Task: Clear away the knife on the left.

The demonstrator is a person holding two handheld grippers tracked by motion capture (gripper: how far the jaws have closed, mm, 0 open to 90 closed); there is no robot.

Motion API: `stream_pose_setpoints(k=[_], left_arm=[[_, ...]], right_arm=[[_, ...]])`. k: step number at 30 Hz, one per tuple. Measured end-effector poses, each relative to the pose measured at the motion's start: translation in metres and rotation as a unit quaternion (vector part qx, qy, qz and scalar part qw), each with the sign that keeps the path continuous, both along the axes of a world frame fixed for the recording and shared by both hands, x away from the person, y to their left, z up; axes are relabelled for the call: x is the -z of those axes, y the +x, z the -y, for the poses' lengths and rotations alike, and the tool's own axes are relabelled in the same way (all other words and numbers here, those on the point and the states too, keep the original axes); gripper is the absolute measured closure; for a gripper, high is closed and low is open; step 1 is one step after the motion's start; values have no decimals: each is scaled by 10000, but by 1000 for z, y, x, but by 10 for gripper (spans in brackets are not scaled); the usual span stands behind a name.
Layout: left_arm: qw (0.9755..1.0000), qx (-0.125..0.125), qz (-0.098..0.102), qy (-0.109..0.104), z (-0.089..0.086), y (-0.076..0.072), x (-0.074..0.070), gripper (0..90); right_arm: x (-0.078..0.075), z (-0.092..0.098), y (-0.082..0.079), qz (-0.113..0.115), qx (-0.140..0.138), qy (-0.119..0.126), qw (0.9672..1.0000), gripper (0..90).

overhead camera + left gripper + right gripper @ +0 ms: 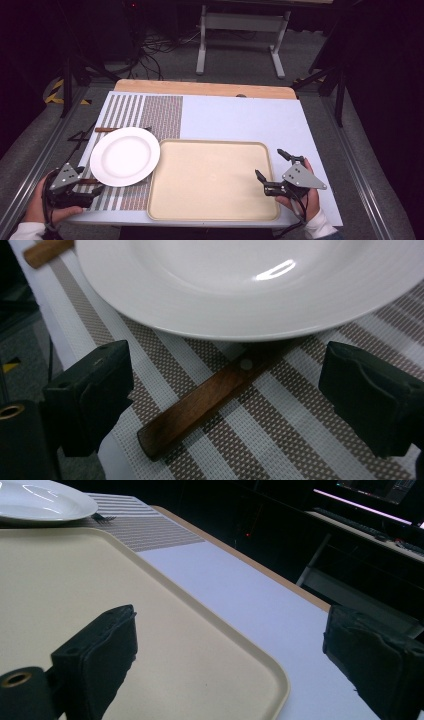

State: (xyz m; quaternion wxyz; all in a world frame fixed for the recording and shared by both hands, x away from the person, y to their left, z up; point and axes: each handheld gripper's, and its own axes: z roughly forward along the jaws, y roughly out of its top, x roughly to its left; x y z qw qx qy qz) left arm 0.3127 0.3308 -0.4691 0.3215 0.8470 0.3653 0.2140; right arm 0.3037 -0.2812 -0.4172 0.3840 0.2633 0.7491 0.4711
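Note:
A white plate (125, 156) rests on a striped placemat (161, 116) at the table's left. A wooden utensil handle (200, 405) pokes out from under the plate's near rim, and a second wooden handle (106, 129) shows at its far side. My left gripper (92, 191) is open, its jaws either side of the near handle, just above the mat. A beige tray (212, 180) lies beside the plate. My right gripper (270, 167) is open over the tray's right rim (260, 667), holding nothing.
The white table (240, 117) has a wooden strip along its far edge. Beyond it stand a table frame (240, 30), cables and dark stands on the floor. Metal rails run along both sides of the table.

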Motion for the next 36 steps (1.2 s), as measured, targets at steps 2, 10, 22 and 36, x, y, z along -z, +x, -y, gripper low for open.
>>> stream_pose_setpoints(k=[2,10,22,36], left_arm=[[9999,45,-156,18,1,6,3,98],[9977,359,-440,-357,-6,11,4,237],[9919,1117,-603,-51,-2,-6,-5,643],[9868,1507,-571,-183,9,-4,-1,645]], right_arm=[[1,0,0,-13,-15,-5,10000,83],[4,-1,0,-93,-14,-78,9999,87],[5,3,0,-139,-3,-117,9998,92],[8,2,4,-214,0,-183,9996,93]])
